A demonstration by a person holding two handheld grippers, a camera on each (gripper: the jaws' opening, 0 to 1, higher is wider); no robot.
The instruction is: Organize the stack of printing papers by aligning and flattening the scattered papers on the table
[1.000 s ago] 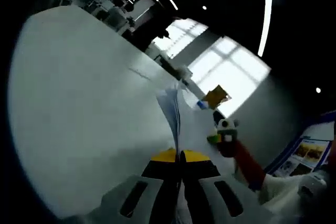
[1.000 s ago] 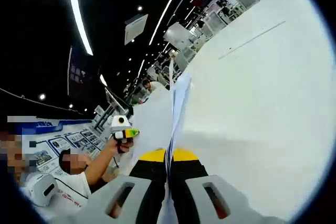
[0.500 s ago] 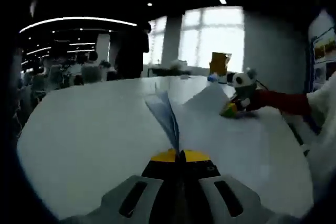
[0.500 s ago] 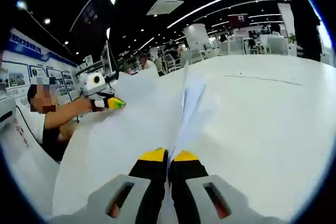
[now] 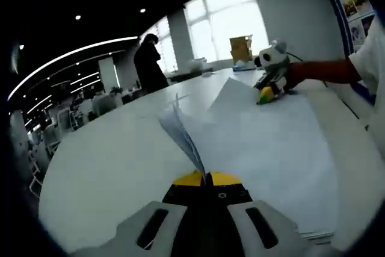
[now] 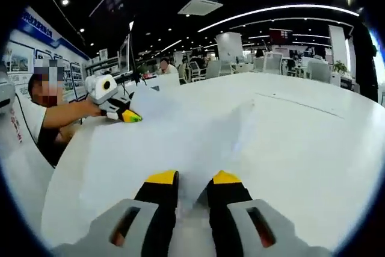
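Left pinches the paper edge, right stands spread over the sheets

Left gripper view: the left gripper (image 5: 206,178) has its jaws pressed together on the near edge of the stack of papers (image 5: 264,136), lifting a few fanned sheets off the white table (image 5: 108,161); across the stack, the right gripper (image 5: 267,92) rests at the far corner, held by an outstretched arm. Right gripper view: the right gripper (image 6: 192,179) has its jaws spread apart, papers (image 6: 174,136) lying flat between them; the left gripper (image 6: 126,114) sits at the sheets' far corner
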